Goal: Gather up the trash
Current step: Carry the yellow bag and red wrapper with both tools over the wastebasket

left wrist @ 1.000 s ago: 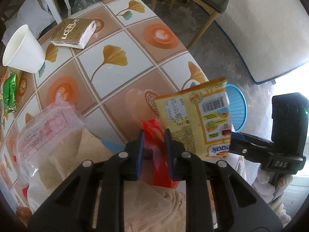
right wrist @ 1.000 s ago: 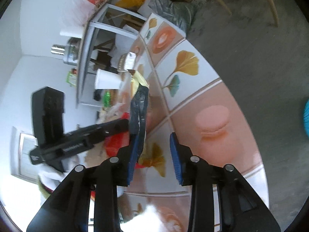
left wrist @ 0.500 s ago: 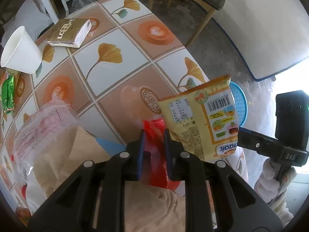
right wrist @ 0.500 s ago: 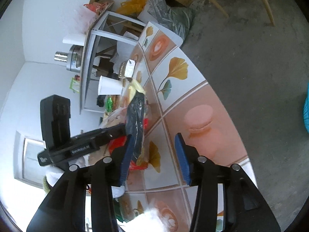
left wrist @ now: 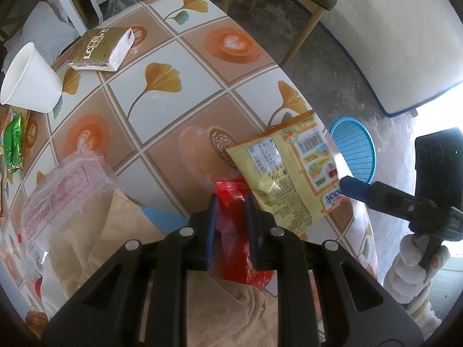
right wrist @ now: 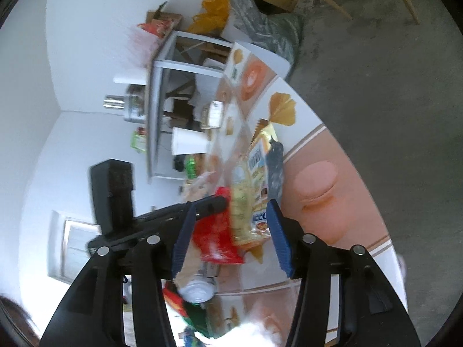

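My left gripper (left wrist: 231, 202) points down at the table and is shut on a red plastic bag (left wrist: 234, 248), which hangs between its blue pads. A yellow snack packet (left wrist: 289, 173) stands upright just right of the bag's mouth. One blue finger of my right gripper (left wrist: 356, 189) touches the packet's lower right corner. In the right wrist view, my right gripper (right wrist: 231, 208) has its jaws opening. The yellow packet (right wrist: 246, 202) stands loose between them, close to the right finger, with a wide gap on the left. The red bag (right wrist: 214, 237) shows behind it.
On the patterned tablecloth (left wrist: 162, 110) lie a white paper cup (left wrist: 29, 81), a brown tissue pack (left wrist: 101, 49), a green wrapper (left wrist: 13, 141), a clear printed bag (left wrist: 63, 185) and brown paper (left wrist: 115, 231). A blue basket (left wrist: 353, 147) sits on the floor beyond the table edge.
The right gripper's jaws have spread wider and the yellow packet no longer rests against the left finger. The left gripper has kept still with the red bag.
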The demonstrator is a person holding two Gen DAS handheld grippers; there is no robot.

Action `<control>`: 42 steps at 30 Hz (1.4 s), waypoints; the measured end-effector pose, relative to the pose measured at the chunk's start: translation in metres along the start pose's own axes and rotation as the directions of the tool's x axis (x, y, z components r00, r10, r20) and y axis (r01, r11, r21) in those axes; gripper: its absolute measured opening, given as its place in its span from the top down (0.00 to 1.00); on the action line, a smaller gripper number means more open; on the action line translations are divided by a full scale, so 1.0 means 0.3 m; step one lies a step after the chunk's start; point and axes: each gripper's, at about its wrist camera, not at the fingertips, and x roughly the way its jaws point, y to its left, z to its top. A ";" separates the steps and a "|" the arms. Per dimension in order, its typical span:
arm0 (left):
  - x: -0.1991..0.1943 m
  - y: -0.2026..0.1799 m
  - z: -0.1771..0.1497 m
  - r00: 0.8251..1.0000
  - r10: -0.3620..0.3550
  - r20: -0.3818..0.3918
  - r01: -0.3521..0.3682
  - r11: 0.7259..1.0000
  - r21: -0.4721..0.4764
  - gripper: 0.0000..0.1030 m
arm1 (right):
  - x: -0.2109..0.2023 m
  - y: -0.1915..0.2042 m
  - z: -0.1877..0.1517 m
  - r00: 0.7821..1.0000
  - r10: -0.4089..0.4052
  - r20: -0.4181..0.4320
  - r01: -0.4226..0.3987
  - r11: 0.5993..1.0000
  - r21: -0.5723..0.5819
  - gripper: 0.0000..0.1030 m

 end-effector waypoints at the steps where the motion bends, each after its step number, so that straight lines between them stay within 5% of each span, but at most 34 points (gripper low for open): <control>1: 0.001 -0.001 0.000 1.000 -0.001 0.001 0.001 1.000 -0.002 0.84 | 0.007 0.001 0.002 1.000 -0.019 -0.003 0.019 1.000 -0.003 0.52; 5: 0.001 -0.001 -0.006 1.000 0.000 0.003 0.000 1.000 0.001 0.84 | 0.005 0.020 -0.004 0.992 -0.122 0.021 0.122 0.992 -0.039 0.52; 9: 0.005 0.005 -0.005 1.000 -0.003 0.001 0.003 1.000 0.002 0.84 | 0.008 0.035 0.002 0.991 -0.129 0.026 0.131 0.990 -0.061 0.56; 16: -0.003 0.012 -0.011 1.000 -0.016 0.016 0.016 1.000 -0.004 0.84 | 0.022 0.048 0.009 0.984 -0.175 0.029 0.176 0.981 -0.078 0.94; 26: -0.143 0.006 -0.042 0.987 -0.042 0.155 0.040 0.999 0.010 0.90 | -0.137 0.152 -0.025 0.963 -0.203 0.175 0.232 0.959 -0.162 0.95; 42: -0.421 -0.159 -0.114 0.900 -0.135 0.415 0.081 0.986 0.146 0.97 | -0.393 0.195 -0.087 0.941 -0.148 0.304 0.201 0.968 -0.153 0.95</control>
